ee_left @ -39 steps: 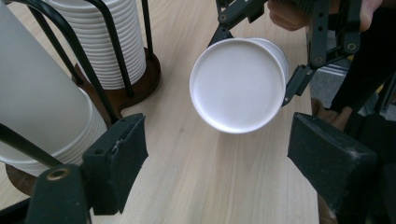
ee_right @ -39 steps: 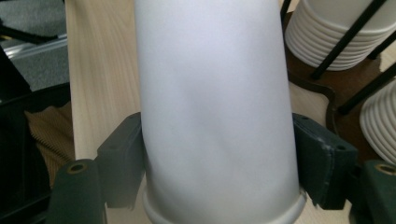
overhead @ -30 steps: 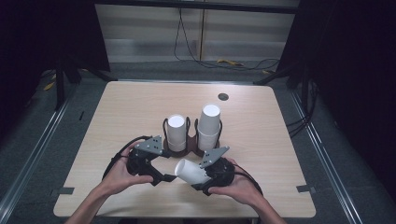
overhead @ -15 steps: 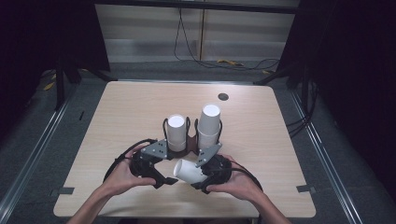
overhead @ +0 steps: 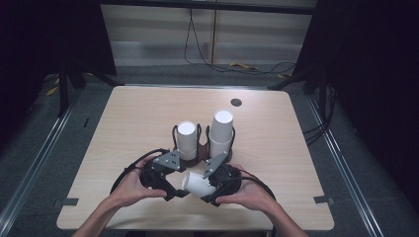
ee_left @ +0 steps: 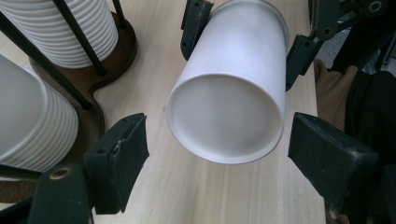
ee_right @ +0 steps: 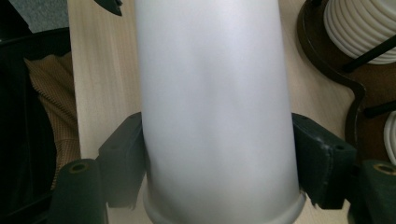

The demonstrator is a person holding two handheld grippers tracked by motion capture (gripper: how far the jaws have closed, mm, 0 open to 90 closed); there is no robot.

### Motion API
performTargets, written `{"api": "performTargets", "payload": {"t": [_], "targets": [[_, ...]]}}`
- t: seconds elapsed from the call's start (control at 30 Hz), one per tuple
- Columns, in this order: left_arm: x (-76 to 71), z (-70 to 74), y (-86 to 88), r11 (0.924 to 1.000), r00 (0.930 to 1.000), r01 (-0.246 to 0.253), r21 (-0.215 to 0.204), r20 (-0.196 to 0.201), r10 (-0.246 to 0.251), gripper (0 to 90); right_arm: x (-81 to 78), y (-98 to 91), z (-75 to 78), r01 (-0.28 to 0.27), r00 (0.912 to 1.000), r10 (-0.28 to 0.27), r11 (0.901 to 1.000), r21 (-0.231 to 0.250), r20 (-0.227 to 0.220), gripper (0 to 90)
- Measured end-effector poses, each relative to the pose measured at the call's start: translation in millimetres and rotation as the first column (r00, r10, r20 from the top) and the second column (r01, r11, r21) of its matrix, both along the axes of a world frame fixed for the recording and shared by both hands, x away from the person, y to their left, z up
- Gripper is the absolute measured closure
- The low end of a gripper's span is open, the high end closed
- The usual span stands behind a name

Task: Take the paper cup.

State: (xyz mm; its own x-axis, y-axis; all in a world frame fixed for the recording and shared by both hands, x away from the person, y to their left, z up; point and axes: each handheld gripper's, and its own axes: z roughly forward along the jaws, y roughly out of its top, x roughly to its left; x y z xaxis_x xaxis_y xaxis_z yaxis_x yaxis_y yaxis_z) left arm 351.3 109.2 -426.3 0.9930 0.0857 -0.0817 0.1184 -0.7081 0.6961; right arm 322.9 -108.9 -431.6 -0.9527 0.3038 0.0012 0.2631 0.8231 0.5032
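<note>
Your right gripper [overhead: 210, 185] was clamped on a white cup [overhead: 198, 183], jaws pressing both its sides near the rim, and held it lying level just above the table [overhead: 276, 148], its closed base pointing at your left gripper [overhead: 173, 185]. The left jaws had just been closing a little; they stood apart on each side of the cup's base without touching it. Just behind stood a dark holder [overhead: 200, 153] with two cup stacks [overhead: 221, 129].
</note>
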Motion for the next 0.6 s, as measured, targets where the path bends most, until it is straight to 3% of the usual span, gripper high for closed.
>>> {"api": "performTargets", "payload": {"t": [0.17,0.4,0.6], "targets": [[0.0,-0.7,-1.1,0.9997,0.9997,0.023,0.005,0.01,-0.023,20.2,1.4,5.0,0.5,-0.005,0.9999,0.005,0.9992,-0.039,-0.014,26.8],[-0.5,-5.8,-4.8,0.9971,0.9983,0.058,0.05,-0.002,-0.058,23.3,3.5,12.4,-0.4,-0.016,0.9993,0.012,0.9953,-0.095,-0.036,26.8],[-1.8,-9.5,-6.6,0.9961,0.9983,0.059,0.066,-0.004,-0.058,23.6,5.5,17.8,0.9,-0.039,0.998,0.032,0.9909,-0.129,-0.055,26.8]]}}
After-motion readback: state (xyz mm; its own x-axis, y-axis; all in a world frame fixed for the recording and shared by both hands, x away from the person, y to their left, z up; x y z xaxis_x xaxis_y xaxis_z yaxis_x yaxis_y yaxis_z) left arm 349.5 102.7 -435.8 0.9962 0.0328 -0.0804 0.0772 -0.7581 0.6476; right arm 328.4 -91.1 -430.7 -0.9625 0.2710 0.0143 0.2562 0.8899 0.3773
